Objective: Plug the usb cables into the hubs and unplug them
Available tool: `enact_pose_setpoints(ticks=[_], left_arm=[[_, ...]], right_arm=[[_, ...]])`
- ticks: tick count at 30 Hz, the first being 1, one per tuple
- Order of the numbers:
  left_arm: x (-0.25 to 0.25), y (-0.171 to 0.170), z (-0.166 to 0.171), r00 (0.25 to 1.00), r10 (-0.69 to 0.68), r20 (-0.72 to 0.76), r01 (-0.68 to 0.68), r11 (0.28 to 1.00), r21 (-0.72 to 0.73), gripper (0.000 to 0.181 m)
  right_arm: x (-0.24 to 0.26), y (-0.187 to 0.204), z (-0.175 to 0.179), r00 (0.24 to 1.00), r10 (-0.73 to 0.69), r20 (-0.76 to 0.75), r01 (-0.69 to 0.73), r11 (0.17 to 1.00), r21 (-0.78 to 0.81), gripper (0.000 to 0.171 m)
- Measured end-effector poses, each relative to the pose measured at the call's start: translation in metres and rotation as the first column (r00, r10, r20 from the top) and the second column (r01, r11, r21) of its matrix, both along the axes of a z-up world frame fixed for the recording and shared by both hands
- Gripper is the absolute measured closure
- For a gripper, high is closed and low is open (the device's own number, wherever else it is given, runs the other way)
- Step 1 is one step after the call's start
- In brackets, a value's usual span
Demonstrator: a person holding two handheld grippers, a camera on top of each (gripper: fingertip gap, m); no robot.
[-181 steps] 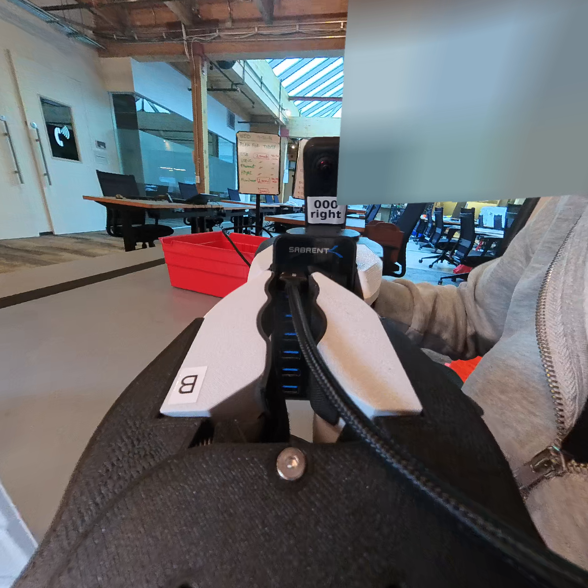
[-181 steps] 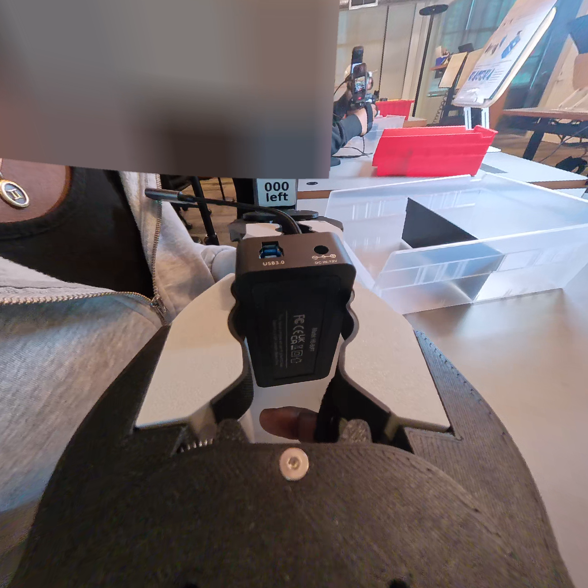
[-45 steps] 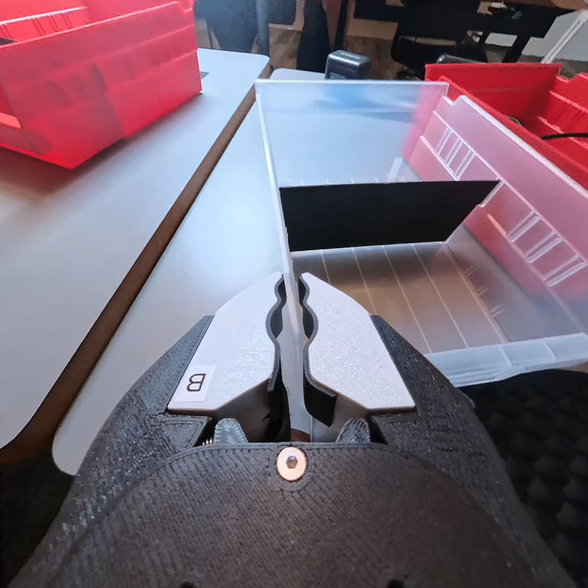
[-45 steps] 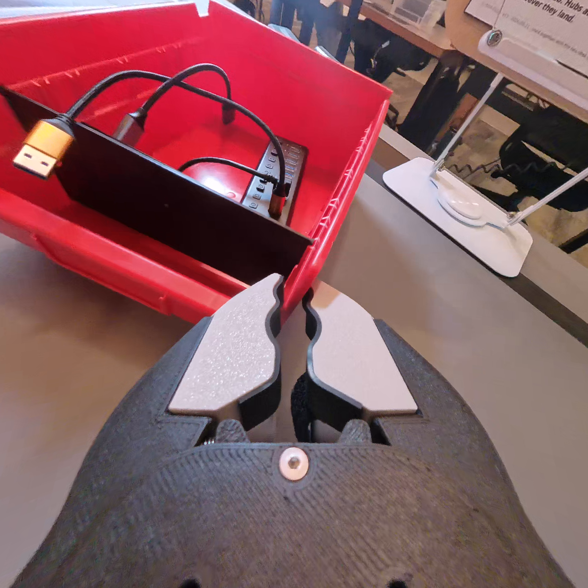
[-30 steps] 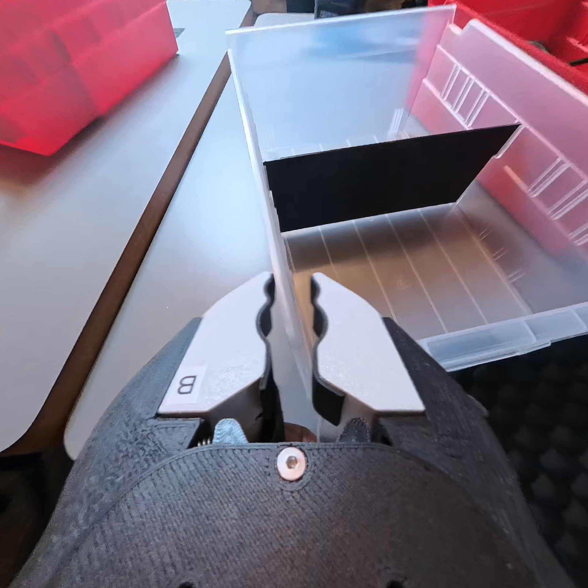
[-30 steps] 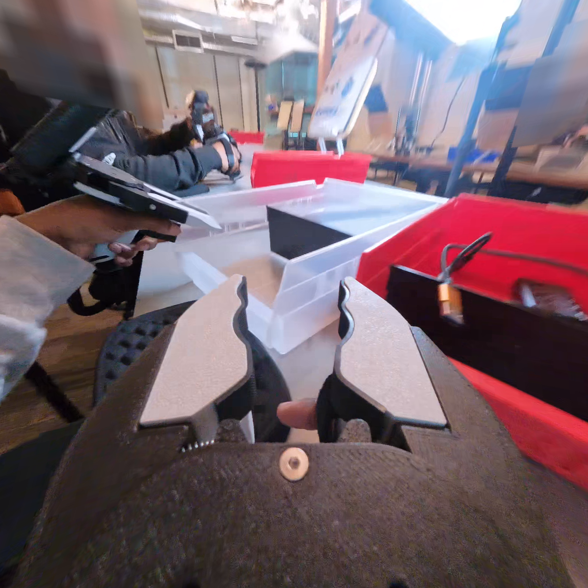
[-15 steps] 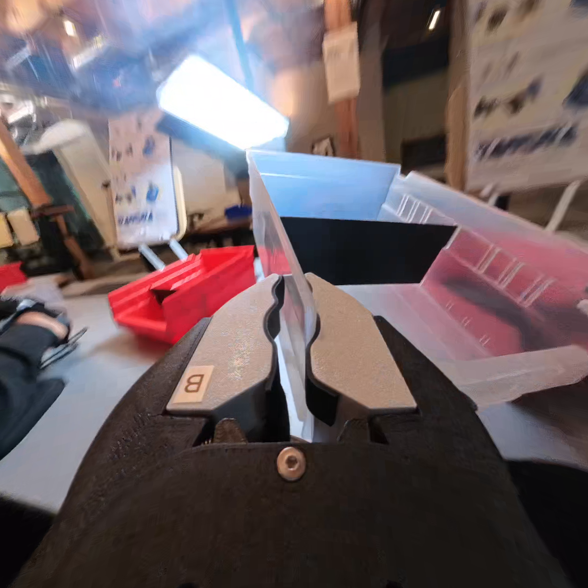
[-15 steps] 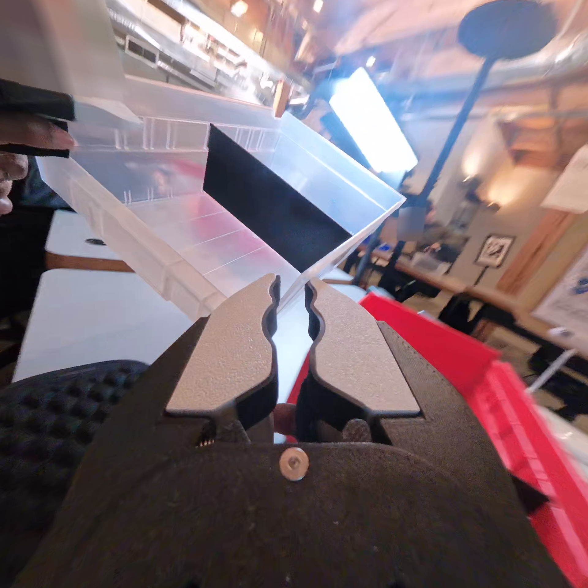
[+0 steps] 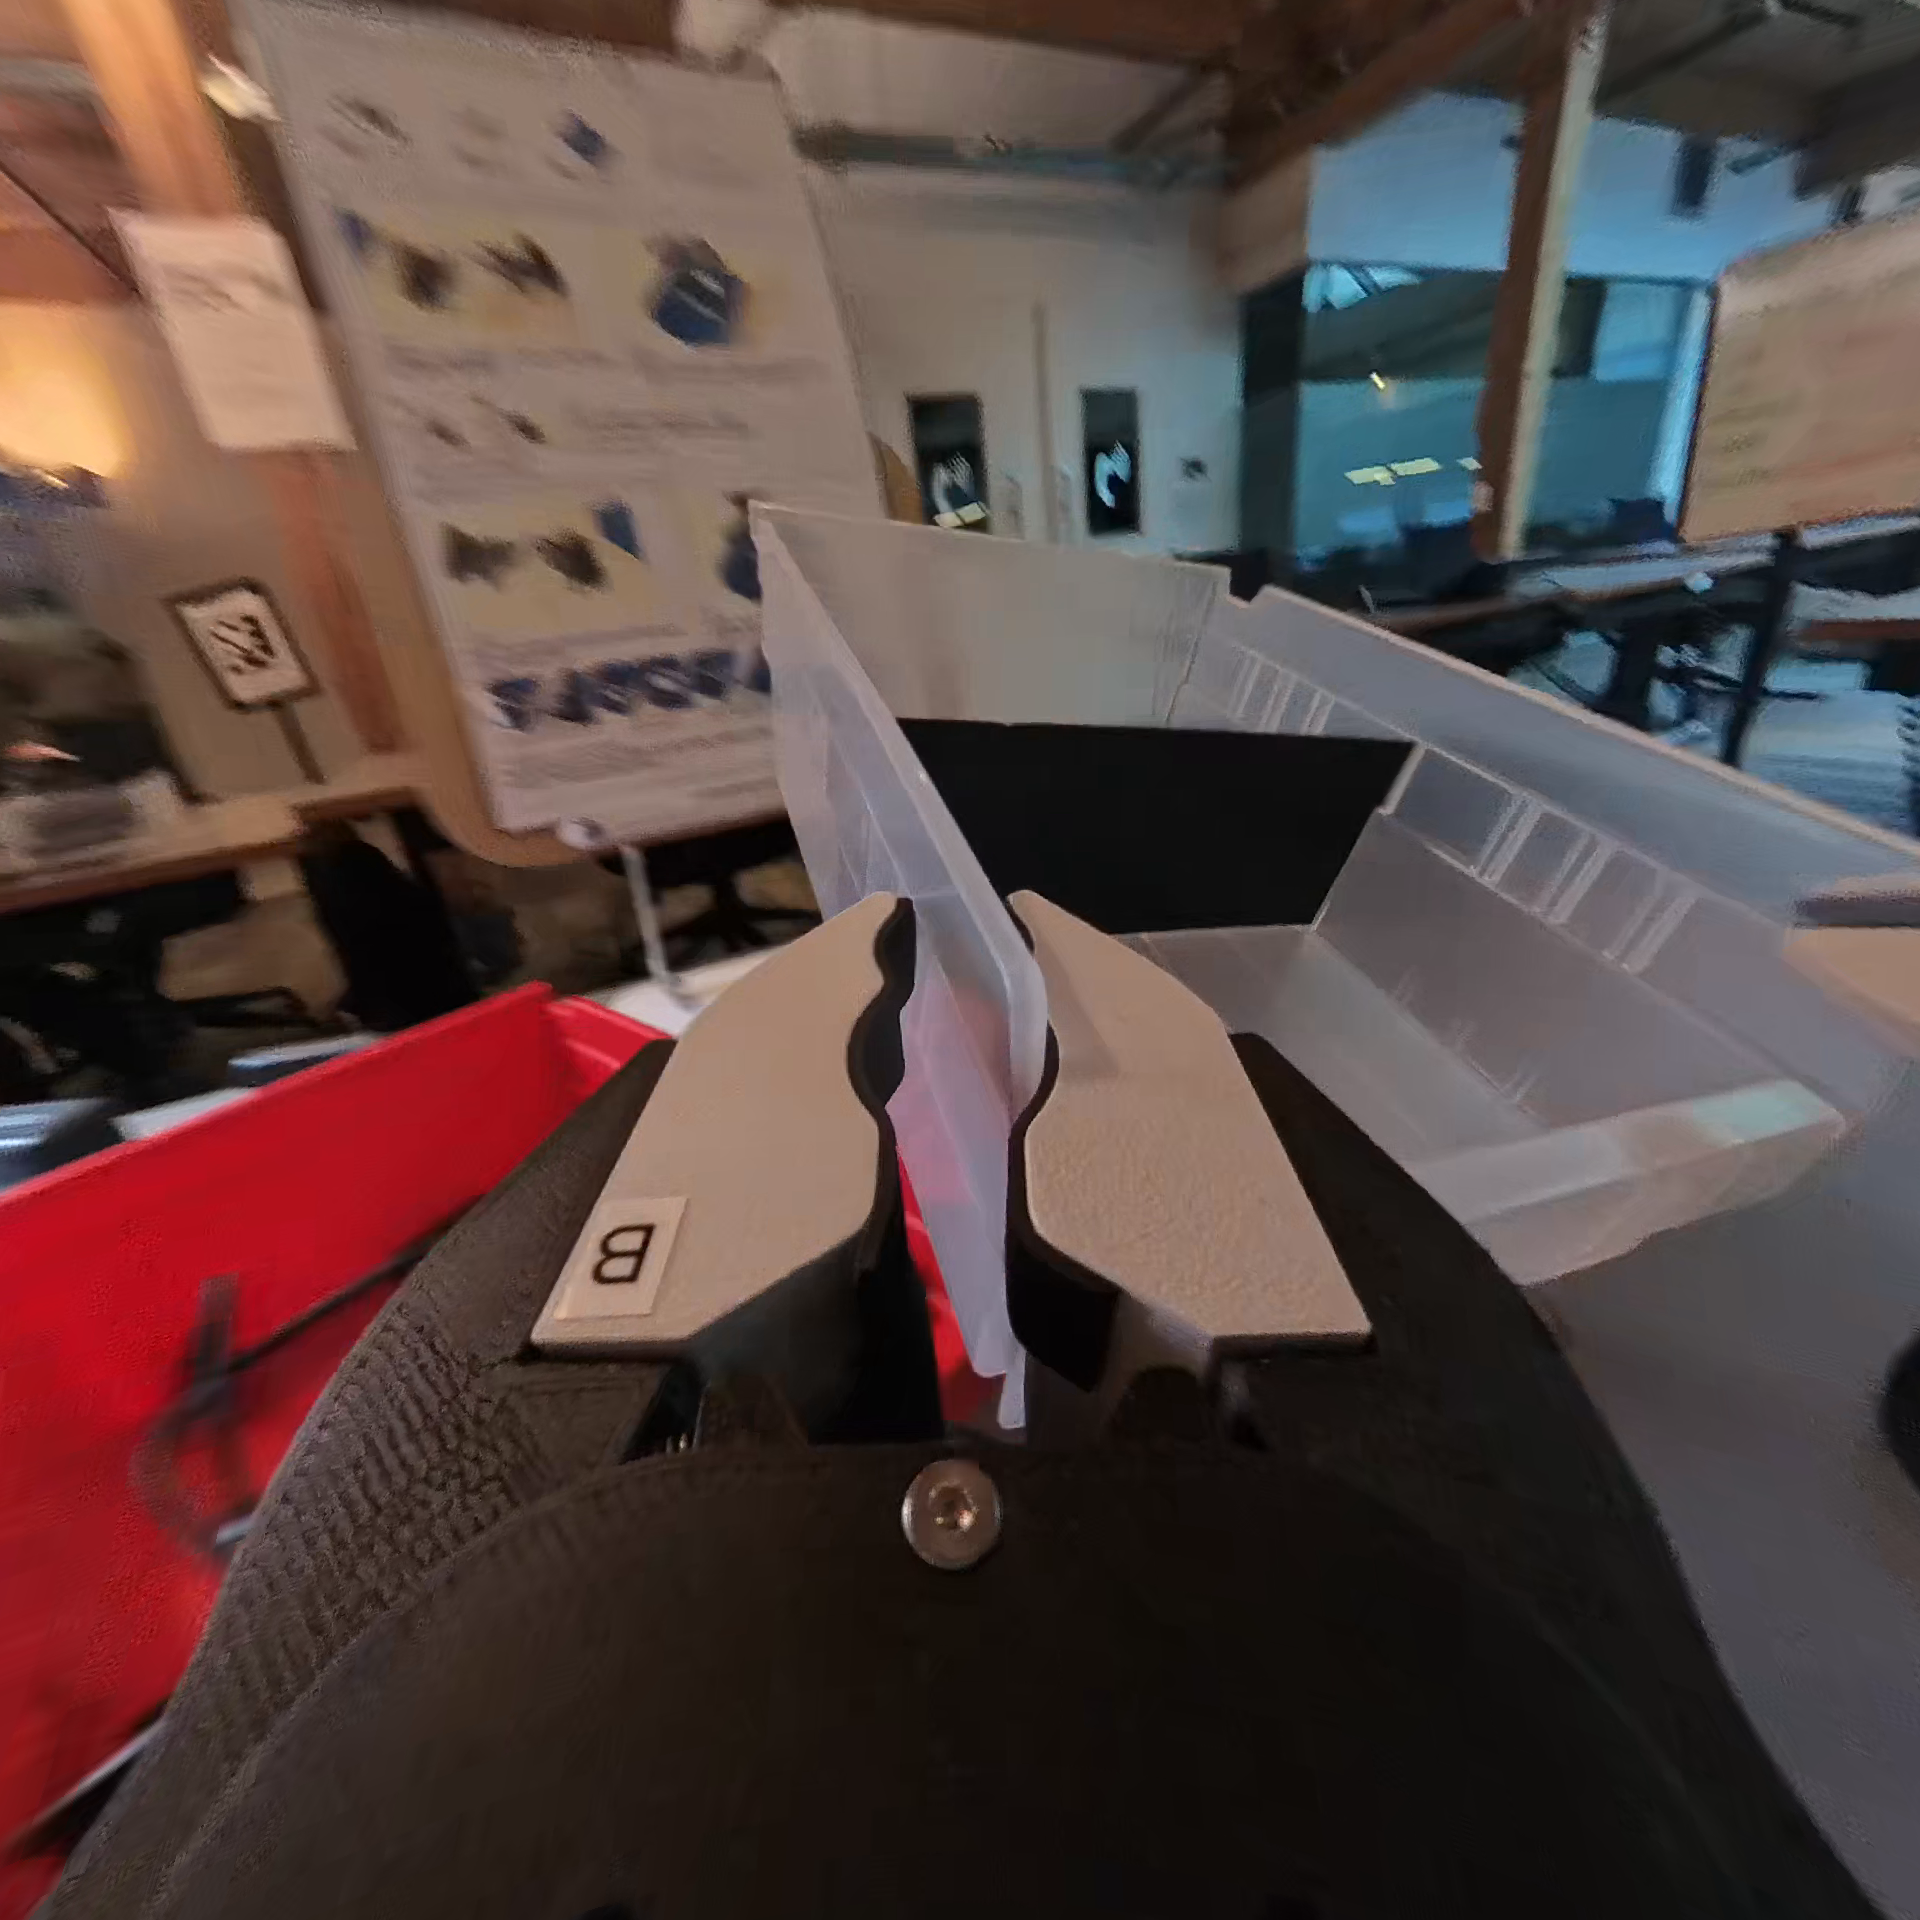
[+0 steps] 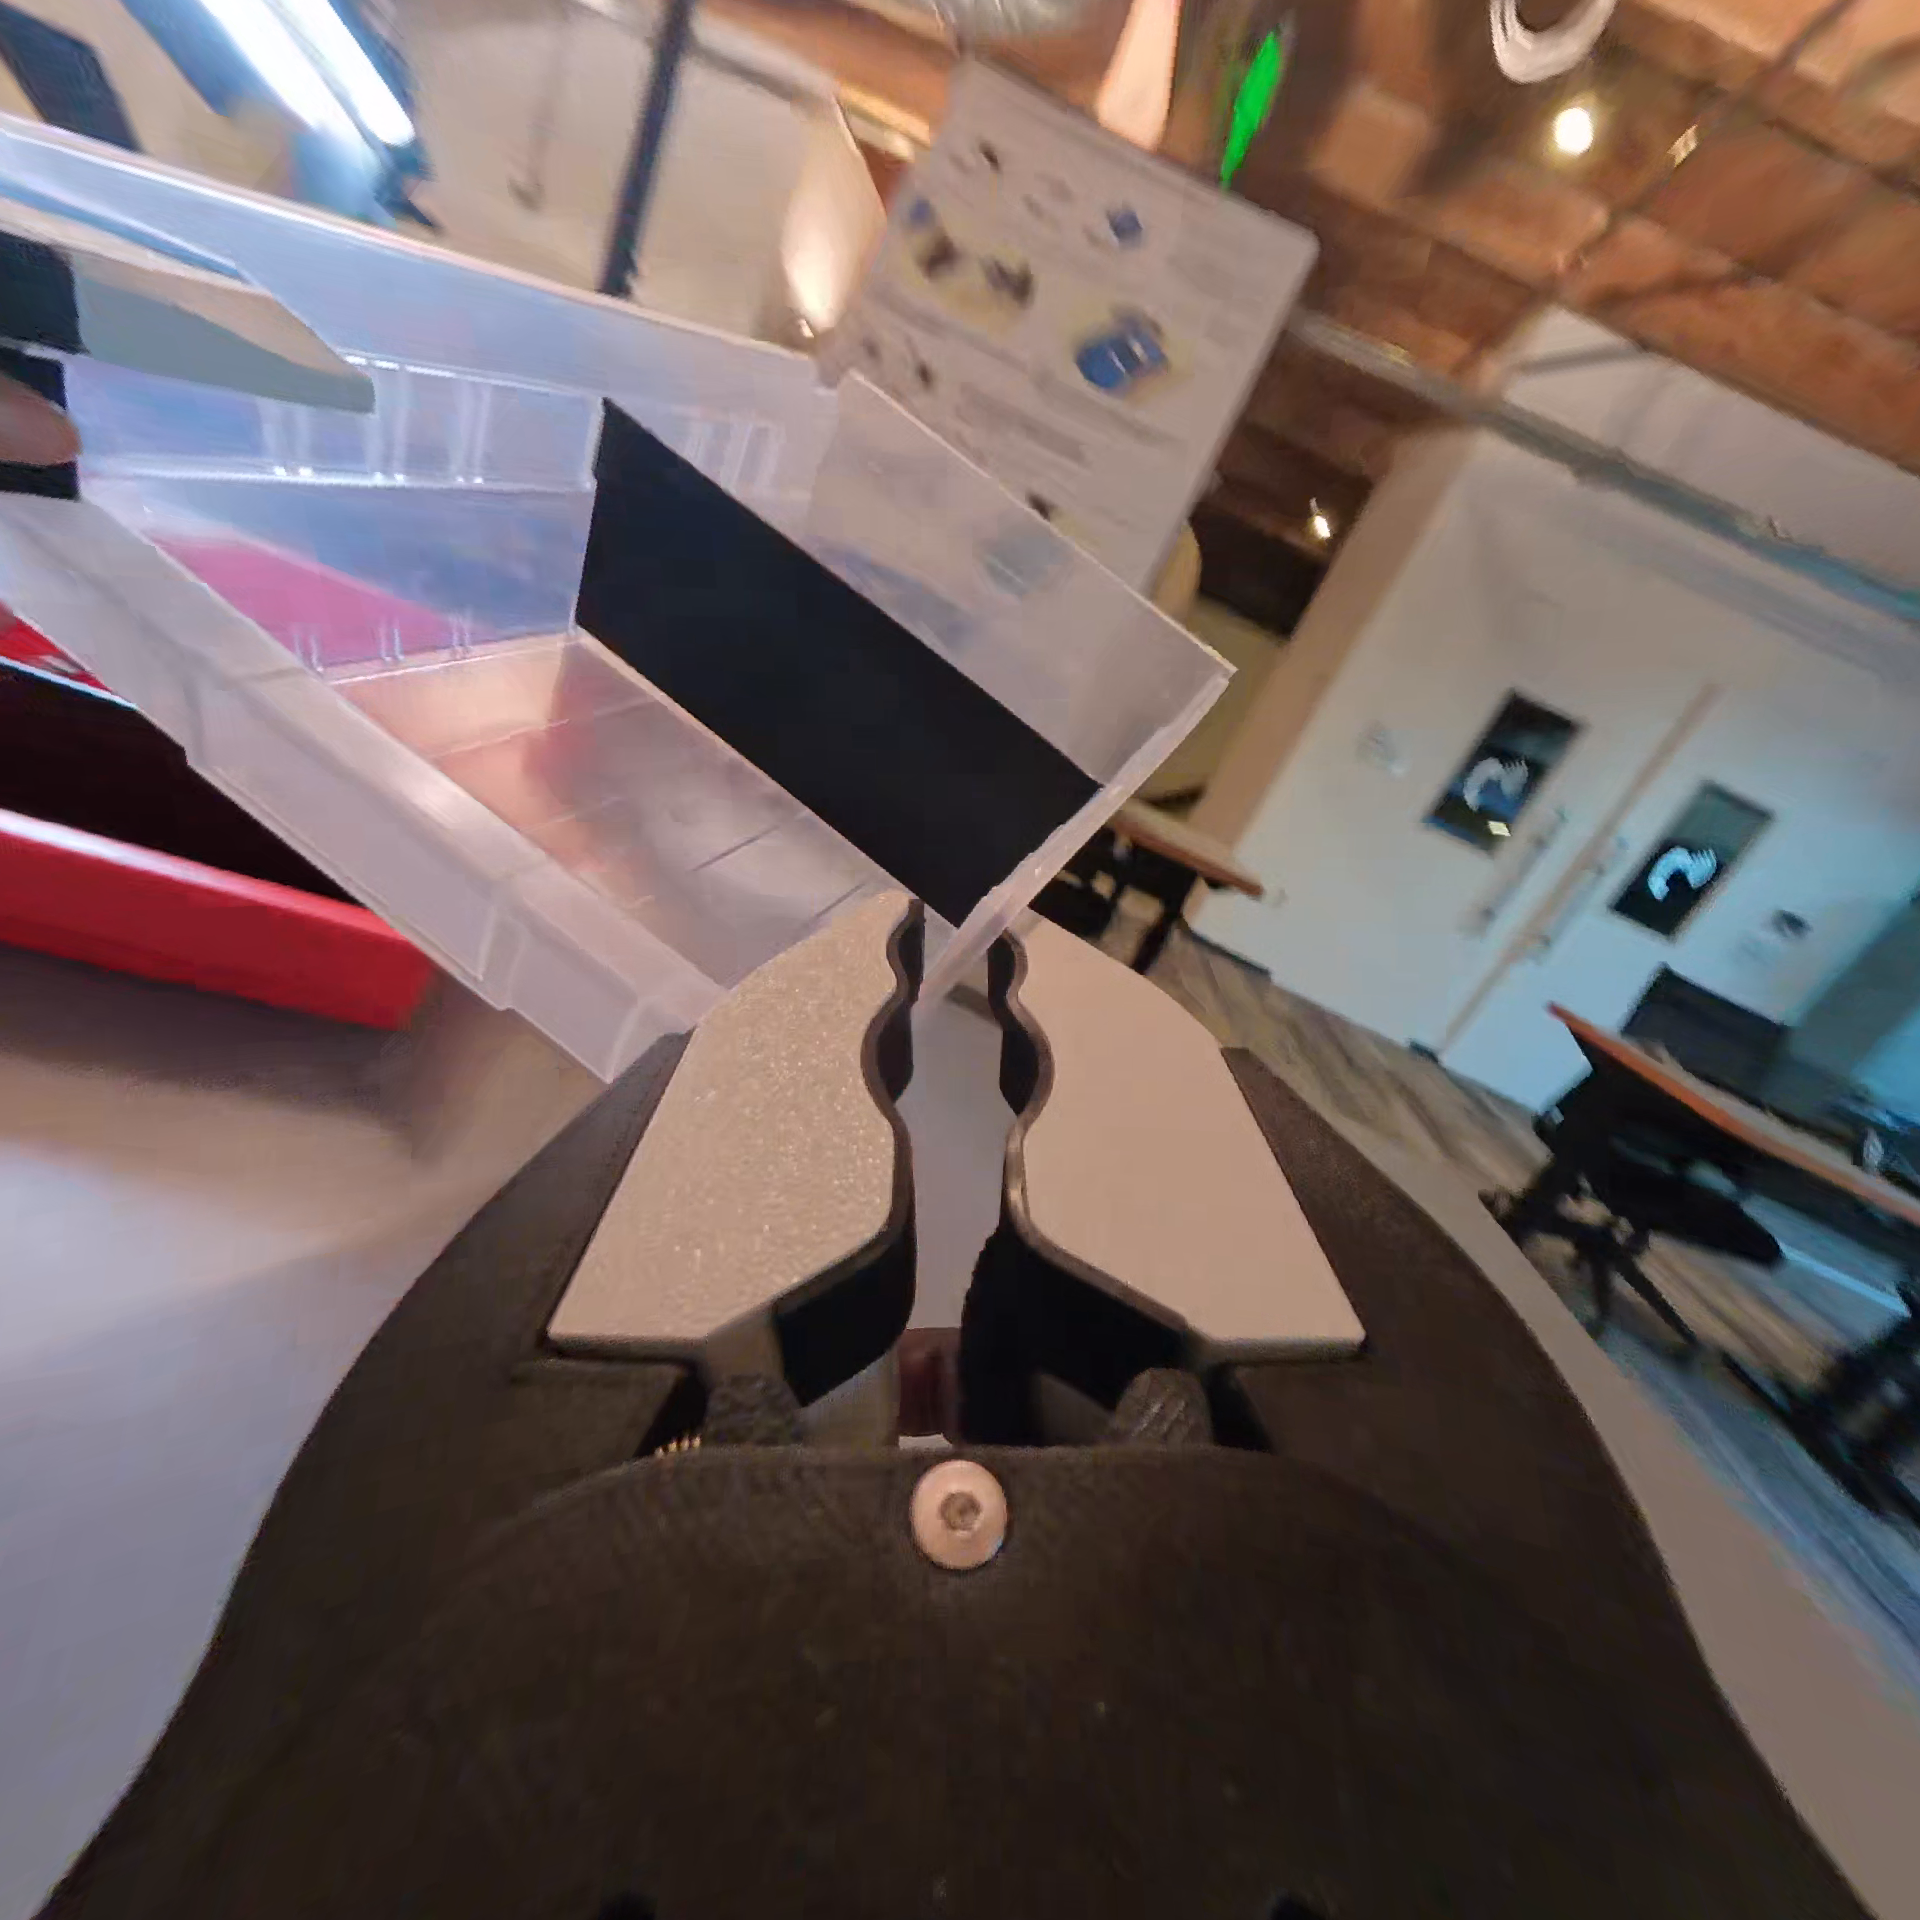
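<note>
Translucent smooth plastic bin [image 9: 1558, 997] with a matt black divider [image 9: 1132, 821].

Clear plastic bin [image 9: 1558, 997] tilted, black divider [image 9: 1132, 810] inside; red bin [image 9: 260, 1195] beside.

A clear bin [image 9: 1455, 987] is open on top; a black divider [image 9: 1122, 821] crosses inside it, blocking passage through; a red bin [image 9: 260, 1195] sits beside it.

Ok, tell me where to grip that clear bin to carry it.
Grip the clear bin by its thin upright side walls, coming from the low open front. The left gripper and right gripper each pinch one wall, likely keeping it balanced.
</note>
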State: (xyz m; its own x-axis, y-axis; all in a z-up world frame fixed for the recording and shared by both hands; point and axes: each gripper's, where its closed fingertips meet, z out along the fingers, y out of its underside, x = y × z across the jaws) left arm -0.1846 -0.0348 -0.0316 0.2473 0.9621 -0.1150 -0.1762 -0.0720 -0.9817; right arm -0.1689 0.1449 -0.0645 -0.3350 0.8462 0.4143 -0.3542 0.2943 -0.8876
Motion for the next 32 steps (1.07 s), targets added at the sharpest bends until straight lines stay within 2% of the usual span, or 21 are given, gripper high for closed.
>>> enact_pose_setpoints(ticks=[4,9,12,16,18,20,23,25,27,29,31,32], left_arm=[[-0.045,0.059,-0.04,0.984,-0.089,0.154,0.094,0.995,-0.027,0.165],[-0.071,0.105,-0.076,0.955,-0.151,0.254,0.167,0.985,-0.04,0.164],[-0.074,0.127,-0.094,0.92,-0.228,0.318,0.242,0.97,-0.003,0.158],[-0.065,0.147,-0.126,0.835,-0.332,0.438,0.374,0.928,-0.009,0.147],[-0.053,0.151,-0.127,0.802,-0.367,0.472,0.422,0.907,-0.011,0.134],[-0.039,0.14,-0.114,0.802,-0.368,0.469,0.429,0.903,-0.026,0.112],[-0.013,0.099,-0.09,0.817,-0.342,0.465,0.425,0.901,-0.085,0.104],[0.001,0.061,-0.091,0.808,-0.282,0.517,0.409,0.901,-0.147,0.104],[0.007,0.02,-0.101,0.812,-0.168,0.559,0.344,0.912,-0.225,0.105],[0.012,-0.013,-0.121,0.786,-0.073,0.614,0.307,0.908,-0.285,0.108],[0.016,-0.031,-0.141,0.754,-0.025,0.657,0.309,0.896,-0.32,0.115],[0.017,-0.035,-0.149,0.742,-0.015,0.67,0.319,0.888,-0.333,0.119]], right_arm=[[-0.028,0.057,-0.034,0.979,-0.086,0.187,0.076,0.995,0.058,0.159],[-0.045,0.103,-0.066,0.936,-0.192,0.297,0.185,0.981,0.05,0.16],[-0.049,0.123,-0.077,0.903,-0.212,0.373,0.229,0.973,0.0,0.161],[-0.052,0.145,-0.079,0.869,-0.231,0.438,0.298,0.95,-0.09,0.164],[-0.052,0.15,-0.085,0.853,-0.213,0.476,0.282,0.956,-0.078,0.16],[-0.051,0.151,-0.084,0.857,-0.155,0.492,0.249,0.96,-0.131,0.132],[-0.045,0.165,-0.054,0.92,-0.14,0.366,0.239,0.941,-0.241,0.109],[-0.037,0.159,-0.037,0.958,-0.105,0.268,0.171,0.957,-0.235,0.098],[-0.03,0.136,-0.038,0.954,-0.034,0.299,0.081,0.986,-0.147,0.1],[-0.02,0.096,-0.058,0.884,0.071,0.463,-0.059,0.997,-0.04,0.107],[-0.008,0.05,-0.078,0.808,0.172,0.564,-0.226,0.974,0.026,0.113],[-0.006,0.031,-0.088,0.789,0.177,0.588,-0.27,0.96,0.072,0.116]])
